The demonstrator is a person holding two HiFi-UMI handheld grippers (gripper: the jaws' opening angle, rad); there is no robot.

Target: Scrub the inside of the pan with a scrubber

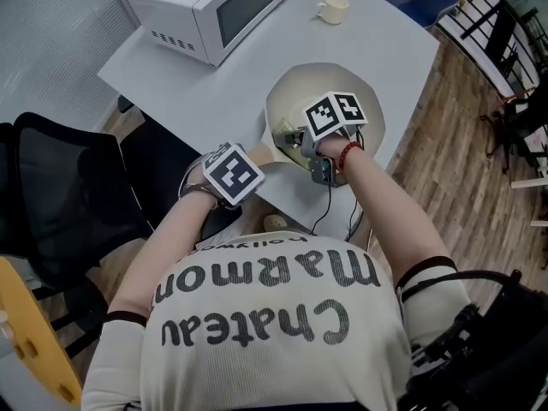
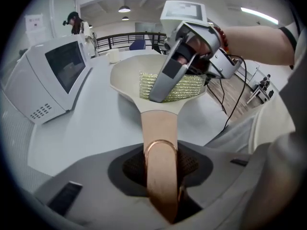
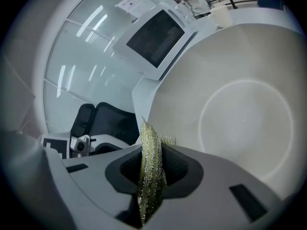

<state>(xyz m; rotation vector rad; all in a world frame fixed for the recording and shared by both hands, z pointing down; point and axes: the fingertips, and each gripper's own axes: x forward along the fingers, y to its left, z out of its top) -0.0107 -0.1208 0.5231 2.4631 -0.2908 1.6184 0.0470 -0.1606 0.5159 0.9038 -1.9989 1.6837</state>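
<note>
Copper-toned and smooth, the handle (image 2: 160, 143) of a cream pan (image 1: 318, 79) is clamped in the left hand-held gripper (image 2: 162, 186). The right hand-held gripper (image 3: 152, 178) grips a glittery yellow-green scrubber (image 3: 149, 147) on edge and holds it inside the pan, against the near wall by the handle. The pan rests near the front edge of the white bench (image 1: 394, 50), its handle reaching out toward the person. A hard stroke could twist the slick handle in the jaws, letting the pan swivel or slide toward that edge. The thin scrubber could also fold or pull free. The pan holds only the scrubber and the gripper's tip, with no water or food showing. A cup (image 1: 334, 8) stands beside the microwave (image 1: 214, 7), its contents unseen.
</note>
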